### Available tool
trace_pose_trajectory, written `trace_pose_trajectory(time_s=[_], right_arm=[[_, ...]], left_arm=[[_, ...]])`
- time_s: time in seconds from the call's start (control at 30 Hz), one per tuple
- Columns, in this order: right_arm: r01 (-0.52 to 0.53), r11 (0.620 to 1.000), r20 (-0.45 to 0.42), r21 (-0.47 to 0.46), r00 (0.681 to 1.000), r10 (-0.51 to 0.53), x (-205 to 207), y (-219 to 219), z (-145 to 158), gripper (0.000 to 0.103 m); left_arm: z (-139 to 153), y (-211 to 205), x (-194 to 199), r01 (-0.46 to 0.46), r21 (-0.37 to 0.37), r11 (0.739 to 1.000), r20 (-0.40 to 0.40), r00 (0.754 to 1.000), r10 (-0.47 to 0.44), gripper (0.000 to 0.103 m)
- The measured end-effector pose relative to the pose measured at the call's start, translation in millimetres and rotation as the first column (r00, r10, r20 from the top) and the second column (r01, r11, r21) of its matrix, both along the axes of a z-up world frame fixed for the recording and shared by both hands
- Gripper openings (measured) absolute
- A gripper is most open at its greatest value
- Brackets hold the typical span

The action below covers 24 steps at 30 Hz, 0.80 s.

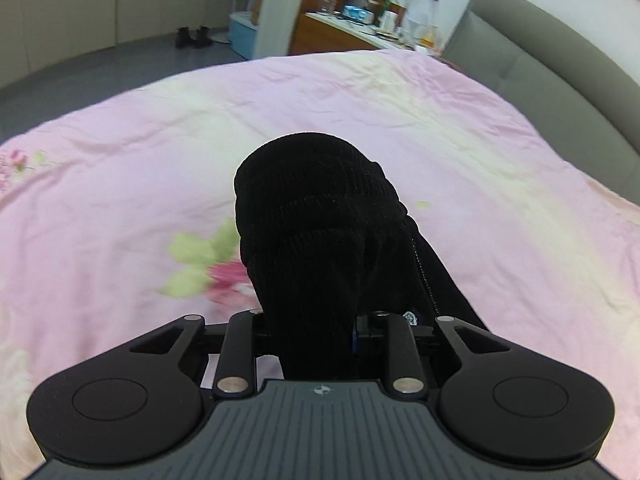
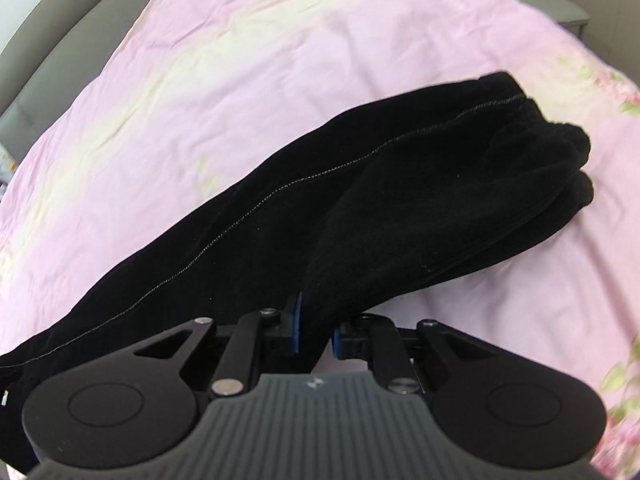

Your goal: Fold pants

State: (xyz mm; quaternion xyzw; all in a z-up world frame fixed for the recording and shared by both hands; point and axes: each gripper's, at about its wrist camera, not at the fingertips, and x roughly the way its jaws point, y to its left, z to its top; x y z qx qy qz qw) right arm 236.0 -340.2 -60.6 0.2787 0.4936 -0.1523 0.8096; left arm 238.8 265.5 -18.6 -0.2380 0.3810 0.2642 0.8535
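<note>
Black pants [image 2: 360, 208] are pinched in both grippers above the pink bedspread [image 2: 240, 60].

Soft, limp cloth is clamped by the left gripper [image 1: 316, 332] and right gripper [image 2: 316, 336]; hold is best kept at bunched edges.

Black gripper [image 2: 316, 340], blue pads [image 2: 297, 326]

The left hand-held gripper [image 1: 316, 332] clamps a bunched fold of the black pants [image 1: 316, 232], which rise in a rounded, ribbed hump straight ahead of its fingers. Beneath lies a bed [image 1: 400, 112] covered in a pink floral sheet. A grey headboard [image 1: 560, 64] stands at right. Beyond the bed, a wooden bench [image 1: 320, 36] carries clutter, and dark shoes [image 1: 194, 37] sit on the floor.
</note>
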Motion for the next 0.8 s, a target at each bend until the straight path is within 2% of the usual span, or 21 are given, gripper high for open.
trace_pose_trajectory(time_s=[0.13, 0.2, 0.27, 0.3, 0.37, 0.5, 0.67, 0.73, 0.8], right_arm=[[-0.024, 0.999, -0.042, -0.034, 0.999, 0.022, 2.8, 9.4, -17.0, 0.010], [-0.016, 1.000, -0.053, -0.011, 0.998, 0.016, 1.3, 8.1, -25.7, 0.011], [-0.021, 1.000, -0.070, 0.016, 0.997, 0.022, -3.4, 4.0, -39.3, 0.013], [-0.026, 0.999, -0.078, 0.024, 0.997, 0.027, -2.5, 1.0, -40.6, 0.016], [-0.031, 0.999, -0.101, 0.017, 0.994, 0.033, -5.6, -7.6, -43.6, 0.030], [-0.059, 0.998, -0.110, 0.001, 0.992, 0.059, -12.0, -16.4, -35.5, 0.037], [-0.104, 0.993, -0.105, -0.055, 0.990, 0.097, -21.3, -23.6, -14.4, 0.044], [-0.124, 0.988, -0.095, -0.089, 0.989, 0.115, -28.7, -30.0, -2.0, 0.047], [-0.147, 0.981, -0.084, -0.126, 0.987, 0.137, -34.1, -36.3, 6.5, 0.051]], left_arm=[[-25.8, 1.6, 4.2, 0.017, 0.036, 0.999, -0.062, 0.998, -0.015, 0.030], [-34.6, -0.2, 6.9, 0.054, 0.076, 0.996, -0.095, 0.994, -0.047, 0.032], [-41.1, 4.9, 9.5, 0.066, 0.068, 0.995, -0.134, 0.989, -0.057, 0.035], [-43.4, 9.3, 10.3, 0.063, 0.046, 0.997, -0.150, 0.987, -0.056, 0.037], [-44.2, 14.1, 7.4, 0.064, 0.028, 0.998, -0.161, 0.985, -0.059, 0.042], [-32.7, 0.6, -2.4, 0.082, 0.096, 0.992, -0.180, 0.982, -0.064, 0.050], [-13.8, -17.3, -12.9, 0.070, 0.178, 0.982, -0.212, 0.977, -0.032, 0.052], [-2.0, -26.3, -19.2, 0.073, 0.208, 0.975, -0.191, 0.981, -0.033, 0.053], [15.1, -45.1, -26.0, 0.108, 0.264, 0.958, -0.148, 0.986, -0.071, 0.053]])
